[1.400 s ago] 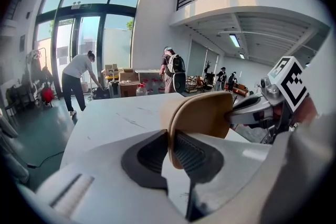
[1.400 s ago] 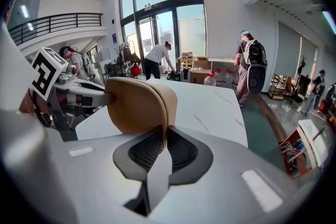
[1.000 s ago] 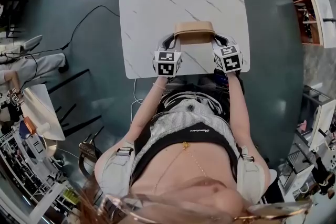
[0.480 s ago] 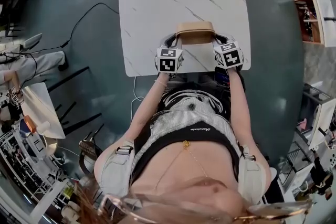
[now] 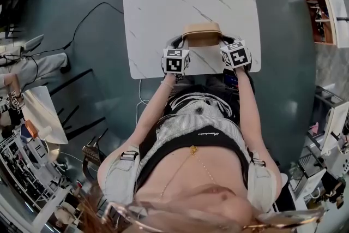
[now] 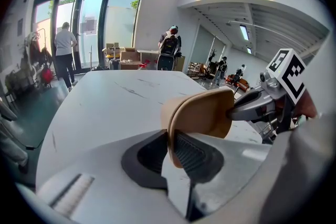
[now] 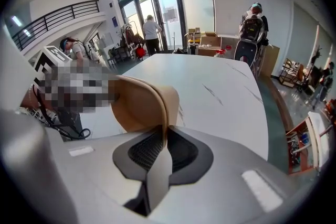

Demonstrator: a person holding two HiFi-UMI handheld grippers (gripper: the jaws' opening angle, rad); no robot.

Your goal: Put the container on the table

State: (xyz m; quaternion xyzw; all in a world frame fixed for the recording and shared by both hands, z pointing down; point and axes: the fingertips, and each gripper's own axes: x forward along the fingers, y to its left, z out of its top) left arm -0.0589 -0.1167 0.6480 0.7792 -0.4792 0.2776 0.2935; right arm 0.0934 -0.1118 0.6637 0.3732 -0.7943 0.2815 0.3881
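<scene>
The tan container (image 5: 202, 34) hangs between the two tongs, over the near edge of the white marble-pattern table (image 5: 163, 3). We cannot tell whether its base touches the tabletop.

The left gripper (image 6: 171, 144) is clamped on the container's left end wall. One ribbed pad lies inside the wall and the other outside it. The right gripper (image 7: 164, 141) is clamped in the same way on the opposite end wall. The container thus spans the gap between the two sets of jaws, with its open side up.

Compared with the frame one second earlier, we find the container at nearly the same place in the head view. The left marker cube (image 5: 175, 60) and the right marker cube (image 5: 235, 55) now sit slightly farther forward, closer to the table edge. Both clamps are unchanged.

Beyond the tongs, the tabletop ahead of the container is bare marble. Behind the tongs, the person's forearms run back to a striped top. To the left of the left gripper, a dark cable (image 5: 90, 16) lies on the grey-green floor (image 5: 71, 63).
</scene>
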